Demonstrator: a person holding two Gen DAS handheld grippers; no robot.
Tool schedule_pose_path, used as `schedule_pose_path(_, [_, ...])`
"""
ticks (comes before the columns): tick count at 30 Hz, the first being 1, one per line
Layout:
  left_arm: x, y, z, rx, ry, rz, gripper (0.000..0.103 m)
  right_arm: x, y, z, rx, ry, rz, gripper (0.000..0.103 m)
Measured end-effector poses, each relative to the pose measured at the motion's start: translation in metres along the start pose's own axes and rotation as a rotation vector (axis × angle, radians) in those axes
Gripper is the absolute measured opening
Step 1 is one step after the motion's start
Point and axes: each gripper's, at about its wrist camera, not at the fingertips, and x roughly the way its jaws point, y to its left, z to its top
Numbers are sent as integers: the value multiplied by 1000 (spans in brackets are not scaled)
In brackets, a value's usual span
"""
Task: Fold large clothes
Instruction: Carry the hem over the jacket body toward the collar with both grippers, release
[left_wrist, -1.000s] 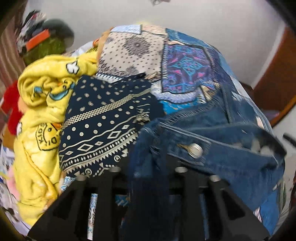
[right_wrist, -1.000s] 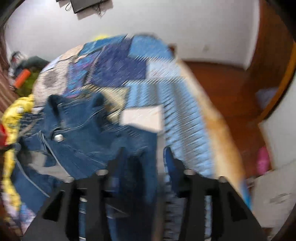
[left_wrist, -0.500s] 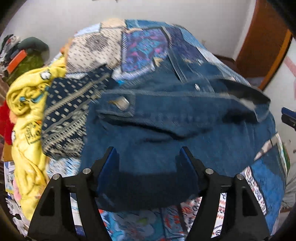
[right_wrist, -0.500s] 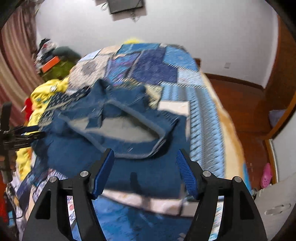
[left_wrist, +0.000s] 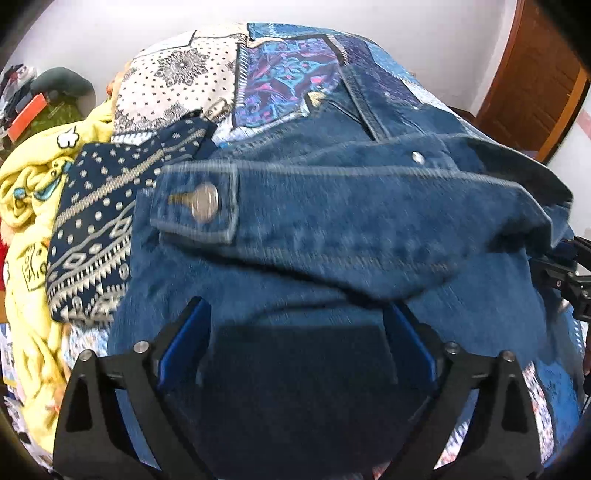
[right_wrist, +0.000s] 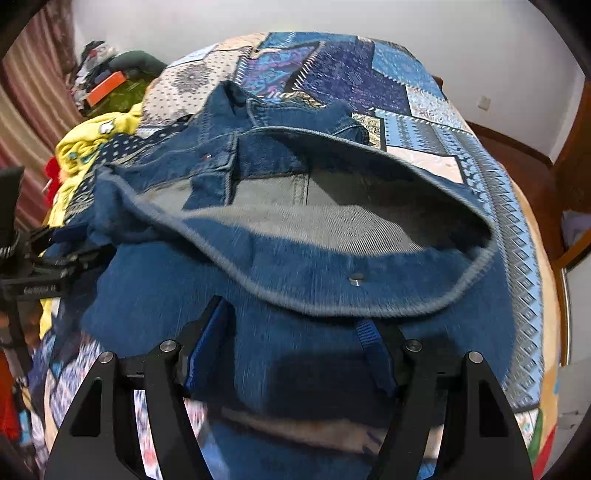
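A blue denim jacket (left_wrist: 332, 221) lies spread on the patchwork bedspread (left_wrist: 280, 70). Its buttoned cuff (left_wrist: 199, 201) is at the left in the left wrist view. In the right wrist view the jacket (right_wrist: 295, 266) shows its pale grey inside and open hem. My left gripper (left_wrist: 297, 332) is open, its blue-padded fingers (left_wrist: 184, 339) apart just above the denim. My right gripper (right_wrist: 291, 343) is also open over the jacket's near edge. Each gripper shows at the edge of the other's view.
A yellow printed garment (left_wrist: 29, 206) and a navy patterned cloth (left_wrist: 96, 236) lie bunched at the bed's left side. A pile of clutter (right_wrist: 110, 81) sits at the far left. A wooden door (left_wrist: 535, 77) and floor are to the right.
Both grippers were shut on the denim one second ago and have opened, letting go of the jacket. The jacket now lies spread flatter on the bed.
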Motion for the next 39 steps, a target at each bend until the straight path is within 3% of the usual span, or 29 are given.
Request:
schedule_pose_path(5, [12,12,34,2,-23,107,95,11,-8,28,28,0,-41,66])
schedule_pose_path(10, [10,49,71,-83,-73,267,91,1,-38,64,94,-81,-155,66])
schedule_pose_path(14, [-13,80,79,-184,-110,195,91,-23,-57,76,162,-176,-211,66])
schedule_pose_path(19, [-46,75,68,-113,-167,230,91,-58,-57,68,171,-269,-186,66])
schedule_pose_path(23, [-67,65,49,-70,-188,190,91,-66,-33,56,106,-255,-123,66])
schedule_pose_path(27, [-76,51,25,-53,-173,94,91,-59,5,42,-2,-228,-76,66])
schedule_pose_path(33, [-60,25,-7,-33,-107,6,91,-31,56,21,-83,-153,30,66])
schedule_pose_path(39, [-33,16,-35,-35,-27,-27,92,4,75,8,-139,-54,21,66])
